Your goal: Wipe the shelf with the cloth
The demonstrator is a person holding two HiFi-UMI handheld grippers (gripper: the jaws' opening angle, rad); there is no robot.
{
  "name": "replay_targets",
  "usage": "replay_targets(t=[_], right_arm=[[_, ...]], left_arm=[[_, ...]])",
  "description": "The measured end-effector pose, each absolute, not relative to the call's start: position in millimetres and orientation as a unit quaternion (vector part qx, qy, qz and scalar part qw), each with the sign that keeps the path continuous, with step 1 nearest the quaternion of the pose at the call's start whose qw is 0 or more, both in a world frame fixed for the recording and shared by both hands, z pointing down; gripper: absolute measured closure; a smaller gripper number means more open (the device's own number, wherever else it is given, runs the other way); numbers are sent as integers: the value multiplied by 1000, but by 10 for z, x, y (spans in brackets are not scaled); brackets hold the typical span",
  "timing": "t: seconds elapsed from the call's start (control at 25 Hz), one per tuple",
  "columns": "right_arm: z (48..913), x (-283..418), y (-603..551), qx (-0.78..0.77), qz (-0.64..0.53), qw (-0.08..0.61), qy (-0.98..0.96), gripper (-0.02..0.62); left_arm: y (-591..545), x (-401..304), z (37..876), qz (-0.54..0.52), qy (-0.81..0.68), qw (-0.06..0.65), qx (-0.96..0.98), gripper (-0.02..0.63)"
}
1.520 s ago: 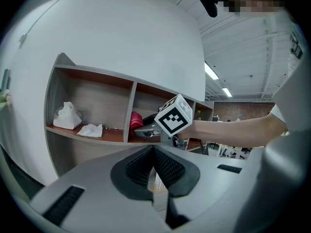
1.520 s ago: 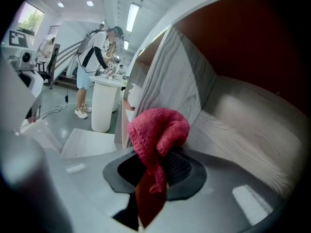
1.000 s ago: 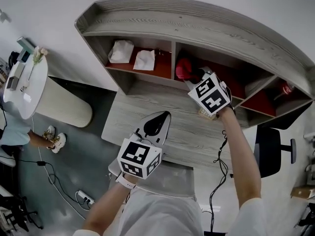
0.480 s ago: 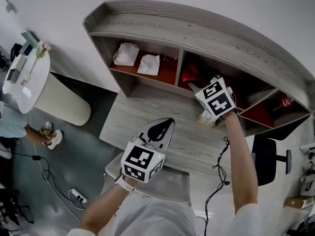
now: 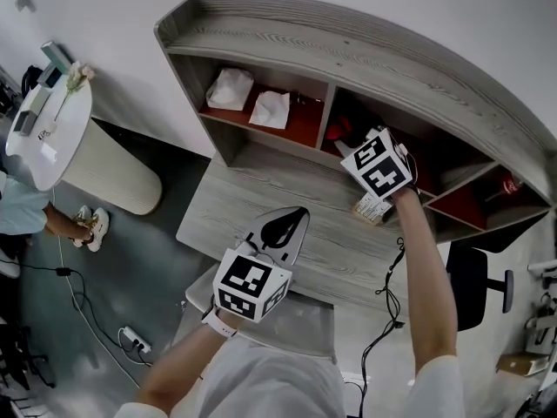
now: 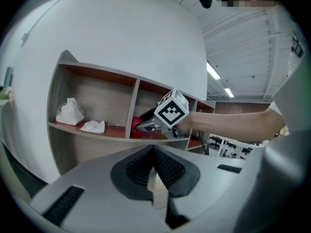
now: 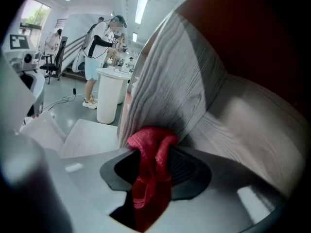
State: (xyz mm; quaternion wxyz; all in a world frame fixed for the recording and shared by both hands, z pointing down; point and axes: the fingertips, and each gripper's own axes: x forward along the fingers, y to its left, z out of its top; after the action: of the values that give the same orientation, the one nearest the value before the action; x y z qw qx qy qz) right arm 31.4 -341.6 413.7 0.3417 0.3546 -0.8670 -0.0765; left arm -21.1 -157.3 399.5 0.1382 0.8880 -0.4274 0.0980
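Observation:
The grey wooden shelf (image 5: 287, 37) has red-floored compartments. My right gripper (image 5: 348, 142) reaches into the middle compartment with a red cloth (image 5: 339, 129) at its tip. In the right gripper view the red cloth (image 7: 151, 169) hangs pinched between the jaws of that gripper (image 7: 153, 147), which have just been closing on it, close to the compartment's grey side wall (image 7: 170, 81). My left gripper (image 5: 291, 216) hovers over the desk (image 5: 235, 194), shut and empty. The left gripper view shows its own tips (image 6: 153, 149) and, beyond them, the right gripper (image 6: 141, 126) in the shelf.
Two crumpled white items (image 5: 230, 88) (image 5: 270, 109) lie in the left compartment. A red object (image 5: 506, 184) sits in the far right one. A small printed pack (image 5: 370, 207) lies on the desk below my right hand. A round white table (image 5: 43, 138) and an office chair (image 5: 474, 277) flank the desk.
The right gripper has shifted a little inside the middle compartment, and less of the red cloth shows from above. The left gripper has stayed where it was.

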Motion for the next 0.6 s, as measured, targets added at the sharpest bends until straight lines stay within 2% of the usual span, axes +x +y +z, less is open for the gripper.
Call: replay_targets(t=[0.24,0.6], right_arm=[[4199,364,-3445,355,-67,361,-860,465],[4205,695,-3421,409,-40,365,-835,468]], left_arm=[[-1585,-238,4009,100,-429,141,887,600],[-1578,-102,4018,96,-418,143,892,600]])
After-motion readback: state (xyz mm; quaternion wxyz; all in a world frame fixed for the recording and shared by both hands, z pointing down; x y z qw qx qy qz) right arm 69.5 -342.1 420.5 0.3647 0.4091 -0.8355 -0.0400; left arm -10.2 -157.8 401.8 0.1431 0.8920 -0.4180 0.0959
